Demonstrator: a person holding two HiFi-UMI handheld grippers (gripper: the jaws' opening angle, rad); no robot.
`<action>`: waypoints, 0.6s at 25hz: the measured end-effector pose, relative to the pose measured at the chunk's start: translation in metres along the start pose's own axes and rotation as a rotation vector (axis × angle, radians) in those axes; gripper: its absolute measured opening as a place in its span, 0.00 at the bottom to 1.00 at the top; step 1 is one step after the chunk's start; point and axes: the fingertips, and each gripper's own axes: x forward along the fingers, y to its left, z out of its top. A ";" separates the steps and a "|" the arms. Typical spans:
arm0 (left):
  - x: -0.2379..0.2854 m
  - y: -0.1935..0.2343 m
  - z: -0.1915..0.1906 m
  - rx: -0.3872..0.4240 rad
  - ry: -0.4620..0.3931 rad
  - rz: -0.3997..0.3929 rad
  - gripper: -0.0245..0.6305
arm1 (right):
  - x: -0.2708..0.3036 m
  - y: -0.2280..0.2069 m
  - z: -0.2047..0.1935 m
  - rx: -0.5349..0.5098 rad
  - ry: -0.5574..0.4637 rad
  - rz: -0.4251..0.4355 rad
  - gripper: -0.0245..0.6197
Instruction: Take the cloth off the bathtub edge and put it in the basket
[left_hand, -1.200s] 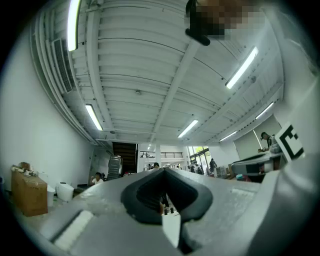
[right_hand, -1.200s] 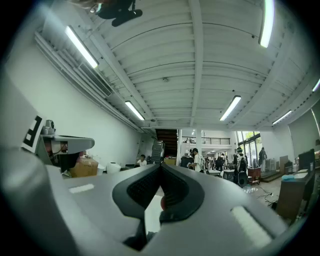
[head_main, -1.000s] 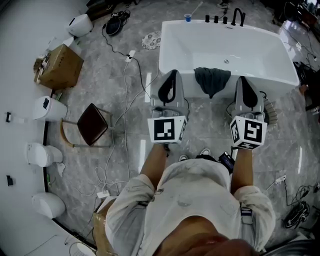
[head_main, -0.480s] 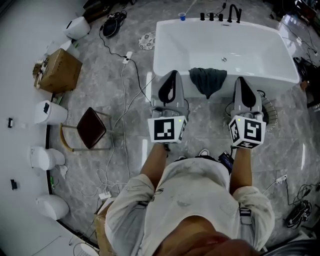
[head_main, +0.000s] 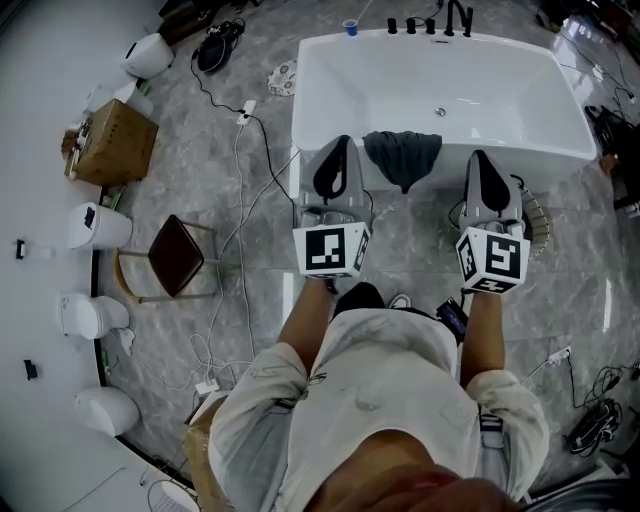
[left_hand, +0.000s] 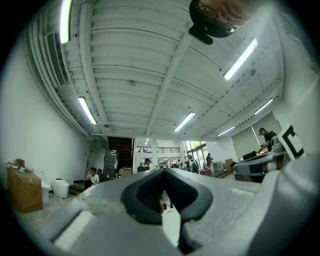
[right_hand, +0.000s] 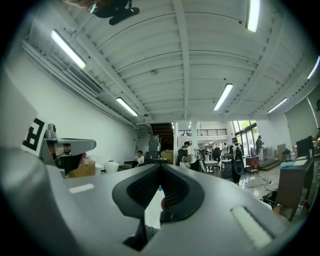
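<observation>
A dark grey cloth (head_main: 402, 155) hangs over the near edge of the white bathtub (head_main: 330, 90), seen in the head view. My left gripper (head_main: 340, 145) is held just left of the cloth, its tip over the tub's near rim. My right gripper (head_main: 480, 158) is just right of the cloth. Neither touches it. Both point roughly level across the room, and their own views show mostly ceiling. The left gripper (left_hand: 162, 170) has its jaws shut with nothing between them, and so does the right gripper (right_hand: 160, 166). A round wire basket (head_main: 541, 226) on the floor is partly hidden behind the right gripper.
Black taps (head_main: 430, 24) and a blue cup (head_main: 350, 27) stand at the tub's far end. Cables (head_main: 240, 190) trail over the marble floor on the left. A brown stool (head_main: 176, 256), a cardboard box (head_main: 110, 142) and white toilets (head_main: 98, 226) line the left side.
The person has stepped toward the bathtub, carrying both grippers forward to either side of the cloth. Both pairs of jaws look unchanged.
</observation>
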 end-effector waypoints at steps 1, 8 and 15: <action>0.001 -0.001 -0.003 0.002 0.004 0.003 0.04 | 0.000 -0.004 -0.004 0.002 0.007 -0.001 0.04; 0.024 0.004 -0.017 -0.012 0.012 -0.001 0.04 | 0.028 -0.008 -0.017 0.010 0.027 0.004 0.04; 0.078 0.038 -0.039 -0.040 0.005 -0.010 0.04 | 0.092 -0.003 -0.030 -0.004 0.042 -0.009 0.04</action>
